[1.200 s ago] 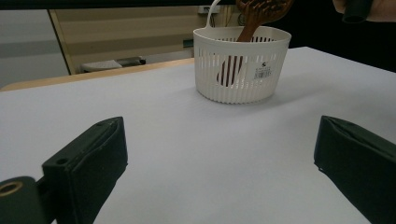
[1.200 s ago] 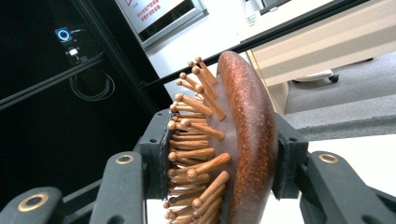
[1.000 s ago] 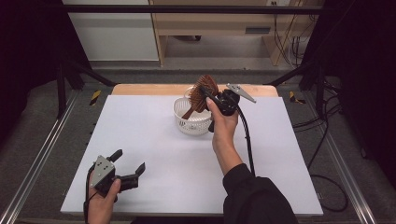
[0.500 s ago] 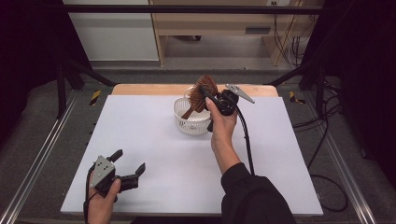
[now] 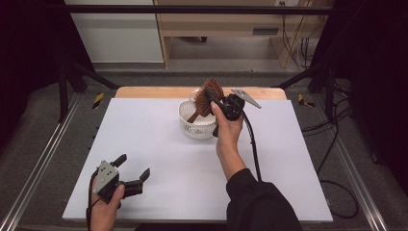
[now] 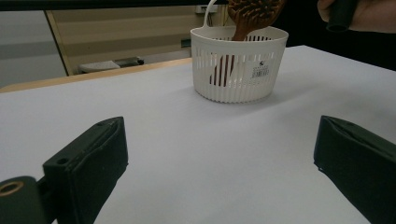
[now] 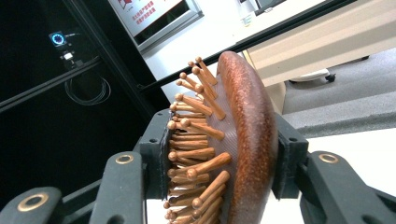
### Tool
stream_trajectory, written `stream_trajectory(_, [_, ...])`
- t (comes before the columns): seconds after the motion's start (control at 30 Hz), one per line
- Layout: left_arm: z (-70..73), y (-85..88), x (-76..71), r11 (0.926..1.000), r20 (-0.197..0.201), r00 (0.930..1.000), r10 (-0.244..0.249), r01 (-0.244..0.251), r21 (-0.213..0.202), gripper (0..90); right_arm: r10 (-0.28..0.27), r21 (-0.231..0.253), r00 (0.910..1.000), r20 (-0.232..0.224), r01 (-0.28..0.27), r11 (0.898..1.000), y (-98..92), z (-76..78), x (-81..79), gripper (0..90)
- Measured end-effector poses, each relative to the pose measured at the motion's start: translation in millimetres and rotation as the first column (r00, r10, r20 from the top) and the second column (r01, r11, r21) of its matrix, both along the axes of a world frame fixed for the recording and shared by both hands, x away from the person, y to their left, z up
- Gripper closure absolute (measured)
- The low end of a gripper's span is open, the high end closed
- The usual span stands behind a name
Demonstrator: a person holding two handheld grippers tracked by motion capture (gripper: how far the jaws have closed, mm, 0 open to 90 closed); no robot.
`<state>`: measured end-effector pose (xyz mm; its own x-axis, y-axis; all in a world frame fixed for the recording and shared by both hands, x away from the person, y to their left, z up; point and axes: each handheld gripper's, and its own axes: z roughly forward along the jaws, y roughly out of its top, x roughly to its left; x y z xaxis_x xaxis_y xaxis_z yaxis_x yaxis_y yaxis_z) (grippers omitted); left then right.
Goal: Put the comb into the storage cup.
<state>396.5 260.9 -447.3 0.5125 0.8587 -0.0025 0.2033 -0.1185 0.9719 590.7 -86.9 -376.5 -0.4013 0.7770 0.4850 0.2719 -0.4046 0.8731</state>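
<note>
One small sticker sat on the side of the white basket in the left gripper view, but its print was too tiny to read. Some red marks showed on a white sign at the top of the right gripper view, and they were cut off and could not be read either. The right gripper, in the upper middle of the high view, was closed on the head of a brown wooden hairbrush. In the right gripper view one black jaw pressed on the wooden pins and the other on the smooth round back of the brush. The brush had a dark reddish-brown back and lots of lighter wooden pins with little round tips. It stood tilted, with its handle down inside the basket and its head up above the rim. The basket stood near the far edge of the white table. The left gripper sat low at the lower left of the high view, well apart from the basket. Its two jaws were spread wide and held nothing, with bare table between them.
</note>
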Motion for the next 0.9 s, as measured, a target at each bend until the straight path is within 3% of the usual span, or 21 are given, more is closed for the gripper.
stream_trajectory(0.9, [-0.3, -0.8, 0.2, 1.0, -0.004, 1.0, -0.003, 0.003, 0.006, 3.0, -0.023, 0.014, 0.9996, -0.014, 0.023, 1.0, 1.5, -11.4, 1.5, 50.3])
